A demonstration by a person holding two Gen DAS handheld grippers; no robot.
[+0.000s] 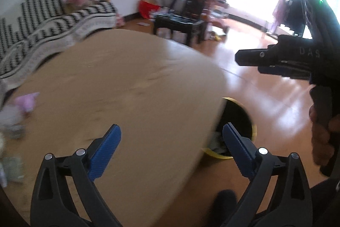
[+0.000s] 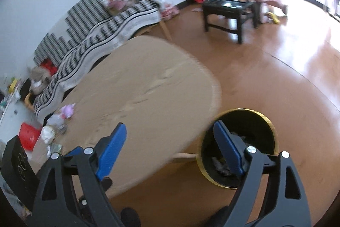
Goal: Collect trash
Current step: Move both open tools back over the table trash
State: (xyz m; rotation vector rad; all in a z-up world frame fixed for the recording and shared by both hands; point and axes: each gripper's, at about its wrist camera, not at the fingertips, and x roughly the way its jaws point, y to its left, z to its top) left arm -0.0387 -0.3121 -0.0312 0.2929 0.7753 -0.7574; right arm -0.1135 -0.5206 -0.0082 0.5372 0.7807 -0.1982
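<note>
Trash: crumpled scraps (image 2: 55, 131) sit bunched at the far-left end of the tan oval table (image 2: 148, 82), a purple wad (image 2: 67, 110) among them, plus whitish and greyish lumps (too blurred to name). Same cluster shows in left wrist view, purple wad (image 1: 26, 102) near that table's (image 1: 119, 86) left edge. Yellow-rimmed bin (image 2: 237, 149) stands on the floor just beside the table's right end, dark liner, some crumpled stuff already inside. Bin (image 1: 252, 131) is partly hidden by the table edge in left view.

Right gripper (image 2: 170, 142) fingers spread apart, nothing between them, hovering above bin and table edge. Left gripper (image 1: 172, 142) also spread, empty, over the table's near end.

Progress: judged partway. Some trash is binned, several pieces remain on the table, well apart from both grippers. Next probably means reaching left to the cluster.
</note>
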